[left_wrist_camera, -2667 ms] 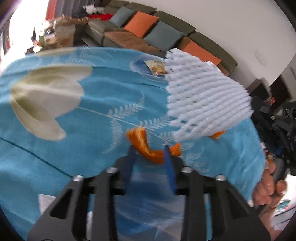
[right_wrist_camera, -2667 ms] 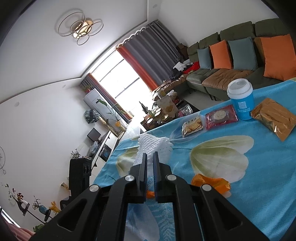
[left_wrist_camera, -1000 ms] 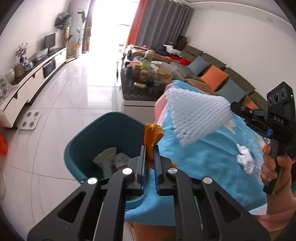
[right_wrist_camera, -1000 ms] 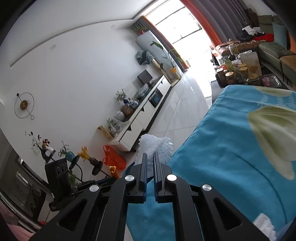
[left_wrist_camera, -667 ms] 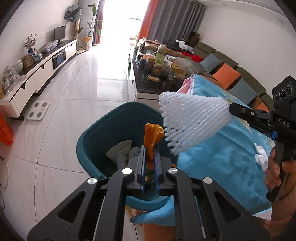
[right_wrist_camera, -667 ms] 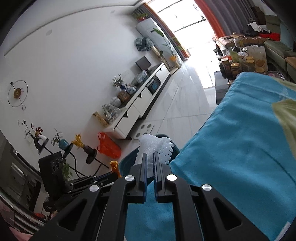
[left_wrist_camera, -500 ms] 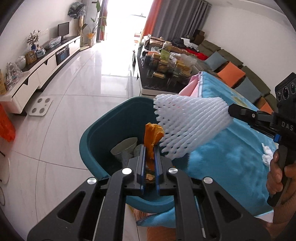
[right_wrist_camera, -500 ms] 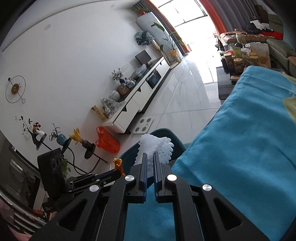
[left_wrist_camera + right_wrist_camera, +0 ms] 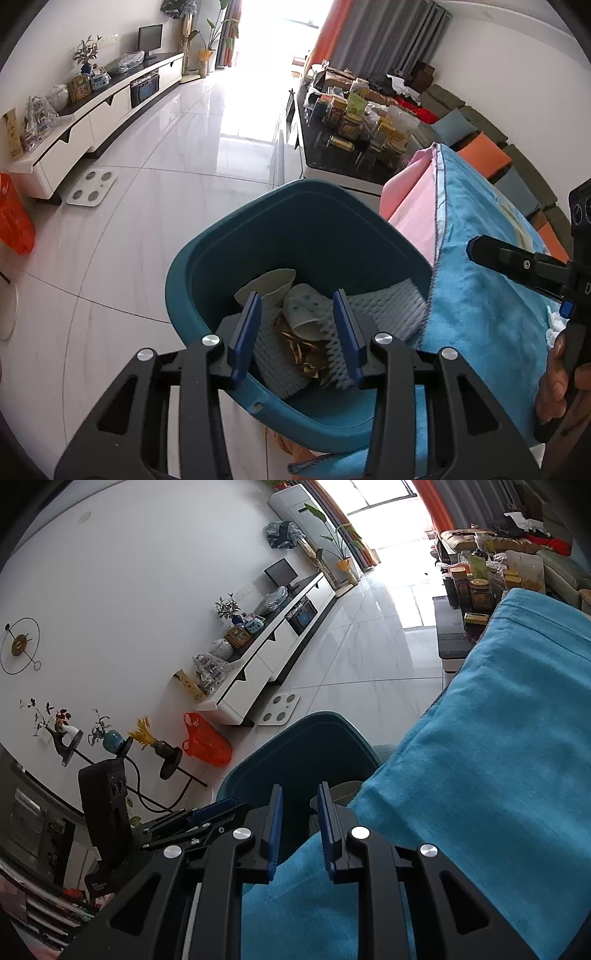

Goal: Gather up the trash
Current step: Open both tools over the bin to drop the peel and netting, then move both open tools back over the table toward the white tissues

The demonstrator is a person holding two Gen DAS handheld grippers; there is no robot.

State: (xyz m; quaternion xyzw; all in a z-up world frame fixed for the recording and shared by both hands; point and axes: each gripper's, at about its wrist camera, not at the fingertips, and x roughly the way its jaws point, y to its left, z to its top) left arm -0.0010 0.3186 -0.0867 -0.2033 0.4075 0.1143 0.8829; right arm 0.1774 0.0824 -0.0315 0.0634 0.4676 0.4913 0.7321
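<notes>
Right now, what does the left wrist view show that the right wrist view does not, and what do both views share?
Only the left wrist view looks into the teal plastic trash bin: white foam fruit netting, crumpled paper cups and a golden wrapper lie inside, under the open left gripper. Only the right wrist view shows the round wall clock. Both show the bin, the blue tablecloth and the open right gripper.

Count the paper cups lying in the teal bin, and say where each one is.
2. A plain cup lies on its side at the back left of the teal bin; a dotted cup lies just right of it. More may be hidden under the foam netting.
</notes>
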